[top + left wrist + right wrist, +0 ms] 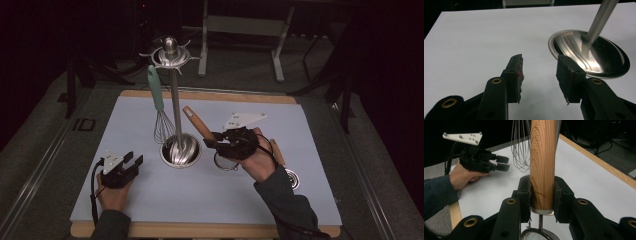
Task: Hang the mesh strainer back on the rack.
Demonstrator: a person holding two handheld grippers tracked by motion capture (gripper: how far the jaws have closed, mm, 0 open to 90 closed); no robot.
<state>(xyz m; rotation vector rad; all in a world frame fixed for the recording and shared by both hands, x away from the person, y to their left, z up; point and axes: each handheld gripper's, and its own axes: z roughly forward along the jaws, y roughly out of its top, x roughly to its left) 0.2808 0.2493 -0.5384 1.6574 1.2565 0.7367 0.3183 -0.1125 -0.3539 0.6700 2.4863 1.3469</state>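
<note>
A steel utensil stand [176, 100] rises from its round base [180, 151] in the middle of the white mat [295, 125]. A whisk with a teal handle [159, 102] hangs from the stand's top hooks. My right gripper [212, 140] is shut on the wooden handle [196, 122] of a small mesh strainer [226, 162], just right of the base. In the right gripper view the handle [542, 165] stands upright between the jaws, mesh [536, 236] below. My left gripper [132, 162] rests open on the mat left of the base, with nothing between its jaws [539, 75].
Another wooden-handled utensil [278, 152] with a round steel end [291, 178] lies on the mat beside my right forearm. The stand's base [589, 55] and pole [601, 17] are close to the left gripper's right side. Whisk wires [520, 147] hang behind the held handle.
</note>
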